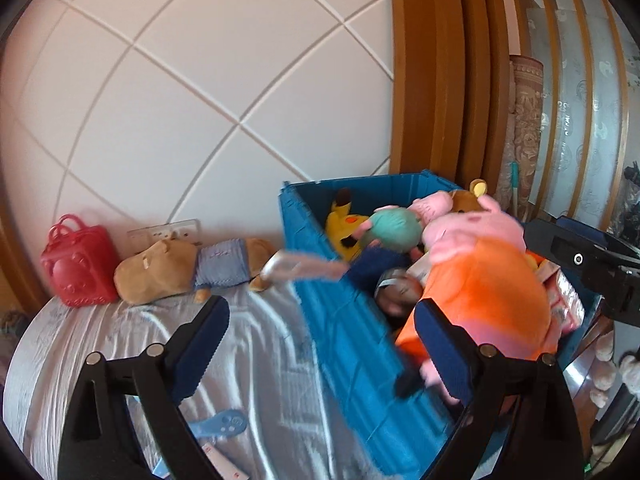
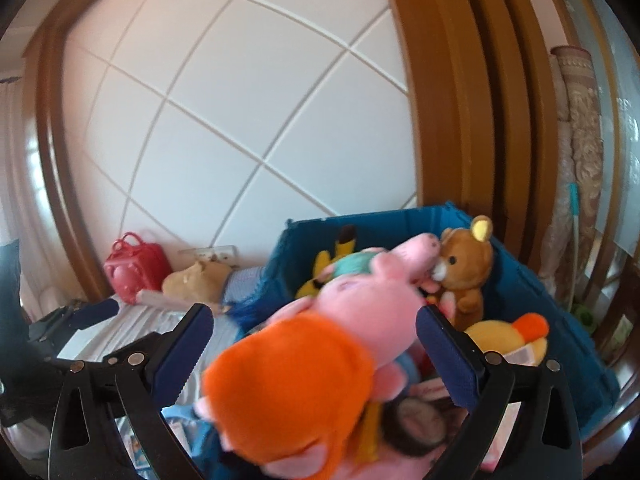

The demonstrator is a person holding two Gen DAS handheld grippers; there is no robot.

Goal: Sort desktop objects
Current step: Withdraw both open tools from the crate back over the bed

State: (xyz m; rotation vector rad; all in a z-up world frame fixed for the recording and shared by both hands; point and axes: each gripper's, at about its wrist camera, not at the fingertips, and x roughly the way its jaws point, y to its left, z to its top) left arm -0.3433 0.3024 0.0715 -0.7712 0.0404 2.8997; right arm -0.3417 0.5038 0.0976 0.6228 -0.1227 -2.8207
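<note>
We see the ribbed blue plastic crate (image 2: 520, 296) holding soft toys, the plush pink pig in an orange dress (image 2: 304, 364) lying loose over its rim between our right gripper (image 2: 316, 344)'s spread, released padded fingers, just beside our equally wide-open left gripper (image 1: 320, 344).

Fuzzy plush pig (image 2: 320, 344), ribbed plastic crate (image 1: 340, 320)
</note>
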